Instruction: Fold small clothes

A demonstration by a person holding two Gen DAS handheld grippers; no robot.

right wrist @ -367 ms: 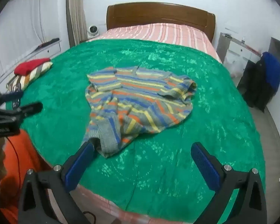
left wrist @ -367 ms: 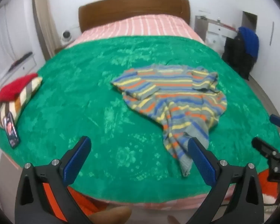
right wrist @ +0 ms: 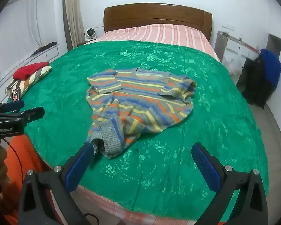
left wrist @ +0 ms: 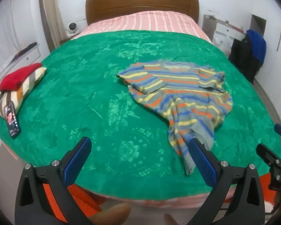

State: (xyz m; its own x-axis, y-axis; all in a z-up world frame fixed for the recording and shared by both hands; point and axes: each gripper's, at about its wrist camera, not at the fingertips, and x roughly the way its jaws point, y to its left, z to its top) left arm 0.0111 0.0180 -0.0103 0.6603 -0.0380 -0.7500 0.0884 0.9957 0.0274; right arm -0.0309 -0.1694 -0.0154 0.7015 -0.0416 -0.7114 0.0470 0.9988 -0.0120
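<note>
I have the left gripper [left wrist: 139, 154] with its jaws spread fully apart and nothing between the pads; the right gripper [right wrist: 142, 158] stands equally wide and is likewise empty. The striped sweater [right wrist: 140, 103] lies crumpled on the green blanket [right wrist: 215, 123], ahead of both tools; its ribbed grey hem sits nearest, just beyond my right gripper's left finger and ahead-right of the left gripper. Ahead-left of the left gripper, at the blanket's edge, a phone [left wrist: 12, 121] leans against a striped pillow [left wrist: 22, 91] topped by a red garment [left wrist: 18, 76].
</note>
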